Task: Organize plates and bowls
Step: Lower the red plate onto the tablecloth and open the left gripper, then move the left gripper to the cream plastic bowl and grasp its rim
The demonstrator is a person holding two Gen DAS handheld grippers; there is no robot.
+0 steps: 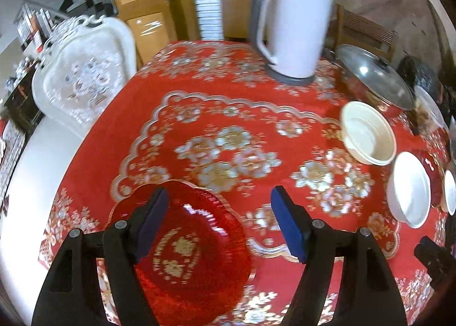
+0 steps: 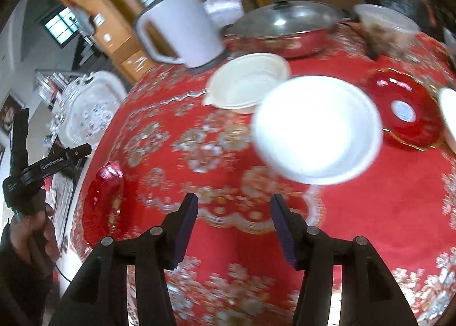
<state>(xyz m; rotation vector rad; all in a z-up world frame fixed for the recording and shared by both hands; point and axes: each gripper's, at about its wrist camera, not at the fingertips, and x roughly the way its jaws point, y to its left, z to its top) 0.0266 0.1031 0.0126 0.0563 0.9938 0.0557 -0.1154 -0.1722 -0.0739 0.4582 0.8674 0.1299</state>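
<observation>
The red glass plate (image 1: 188, 252) lies flat on the tablecloth (image 1: 228, 115) near the table's near-left edge, directly under my left gripper (image 1: 219, 223). I see its left finger (image 1: 151, 223) over the plate's left half, while the right finger stands clear of the rim over bare cloth. The jaws are spread wide and grasp nothing; whether a pad touches the glass I cannot tell. The plate is translucent red with a scalloped, ribbed rim and a gold floral motif at its centre.

From my right gripper (image 2: 233, 229), also released and empty, the white bowl (image 2: 316, 129) sits just beyond the fingertips, slightly right, upright and plain white inside, its detail washed out by glare and blur. Behind it to the left, touching or nearly so, is a cream bowl (image 2: 245, 82) with a small lip on its rim. To the right of the white bowl a second red dish (image 2: 404, 109) rests on the cloth, with a pale round patch at its centre, and another white piece (image 2: 449, 118) is cut off at the frame's edge.

Farther back stand a white kettle (image 1: 287, 32) on a grey base and a lidded red pan (image 2: 285, 26). At the far left of the right wrist view a hand (image 2: 34, 234) grips the other tool's handle.
</observation>
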